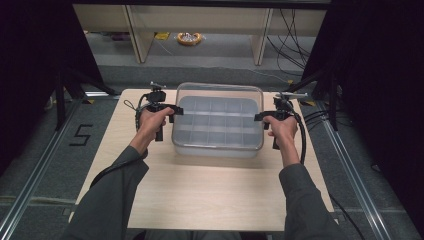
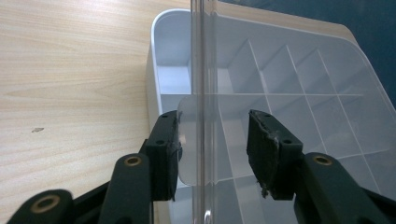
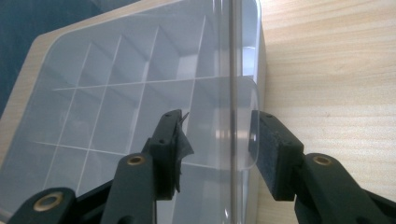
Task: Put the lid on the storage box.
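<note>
— Clear plastic lid (image 1: 218, 116) over a white divided box (image 1: 218, 145), mid-table (image 1: 200, 200). Where does it sit against the jaws?

— From above, the left gripper (image 1: 172, 108) is at the lid's 9 o'clock edge and the right gripper (image 1: 257, 117) at its 3 o'clock edge. Each pair of jaws straddles a side tab of the lid.

— Are they gripping it?

— Not clearly. In the left gripper view the tab (image 2: 198, 140) stands between the pads; the pad at 9 o'clock is touching or nearly touching it, while the one at 3 o'clock stands off with a gap. In the right gripper view the tab (image 3: 233, 126) lies against the pad at 3 o'clock, and the other pad is well off it. Both pairs are partly open.

— What do the close views add?

— The lid's edge hangs above the box rim, with the dividers visible through it. The high view gives both hands, the cables and the whole box outline.
</note>
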Demonstrator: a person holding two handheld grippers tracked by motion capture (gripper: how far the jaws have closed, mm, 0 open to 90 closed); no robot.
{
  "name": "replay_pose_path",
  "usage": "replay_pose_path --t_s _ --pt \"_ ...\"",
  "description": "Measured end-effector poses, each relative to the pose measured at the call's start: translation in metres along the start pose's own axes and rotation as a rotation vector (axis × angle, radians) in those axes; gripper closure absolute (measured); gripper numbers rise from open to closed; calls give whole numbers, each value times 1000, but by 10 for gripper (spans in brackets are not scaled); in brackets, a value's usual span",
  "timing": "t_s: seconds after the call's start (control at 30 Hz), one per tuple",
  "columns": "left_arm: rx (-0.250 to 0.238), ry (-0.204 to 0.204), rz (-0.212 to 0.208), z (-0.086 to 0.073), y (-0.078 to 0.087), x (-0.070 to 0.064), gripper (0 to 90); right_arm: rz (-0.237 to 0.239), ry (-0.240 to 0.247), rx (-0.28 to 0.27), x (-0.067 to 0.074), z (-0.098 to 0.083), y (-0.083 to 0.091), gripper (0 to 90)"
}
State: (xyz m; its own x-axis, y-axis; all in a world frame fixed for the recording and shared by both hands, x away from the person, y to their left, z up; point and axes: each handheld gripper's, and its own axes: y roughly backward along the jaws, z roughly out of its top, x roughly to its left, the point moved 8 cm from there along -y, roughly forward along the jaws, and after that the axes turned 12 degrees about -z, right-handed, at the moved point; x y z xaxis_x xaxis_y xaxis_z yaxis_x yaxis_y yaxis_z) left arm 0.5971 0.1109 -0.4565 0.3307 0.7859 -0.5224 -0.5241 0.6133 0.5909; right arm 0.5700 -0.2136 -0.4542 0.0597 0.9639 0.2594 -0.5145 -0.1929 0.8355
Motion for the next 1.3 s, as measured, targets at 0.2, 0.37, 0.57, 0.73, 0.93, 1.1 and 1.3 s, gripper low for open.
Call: replay_pose_path --t_s 0.2,0.37,0.57,0.73,0.93,1.1,1.3 --pt "0 -5 16 -2 -4 3 537 -6 47 -36 -3 3 -10 556" --pt "3 7 18 -5 -7 6 530 -23 5 -14 -1 1 -11 556" --pt "11 16 27 -8 -11 9 521 -22 42 -44 -4 3 -20 555" --pt "10 28 26 -9 -13 11 518 -68 19 -13 -4 1 -20 554" --pt "17 32 36 -12 -18 12 514 -31 2 -34 -6 0 -28 550" --pt "19 32 44 -13 -22 14 514 -77 -24 0 -8 -3 -29 548" --pt "23 29 46 -16 -25 15 512 -49 -37 -2 -7 -4 -32 525"
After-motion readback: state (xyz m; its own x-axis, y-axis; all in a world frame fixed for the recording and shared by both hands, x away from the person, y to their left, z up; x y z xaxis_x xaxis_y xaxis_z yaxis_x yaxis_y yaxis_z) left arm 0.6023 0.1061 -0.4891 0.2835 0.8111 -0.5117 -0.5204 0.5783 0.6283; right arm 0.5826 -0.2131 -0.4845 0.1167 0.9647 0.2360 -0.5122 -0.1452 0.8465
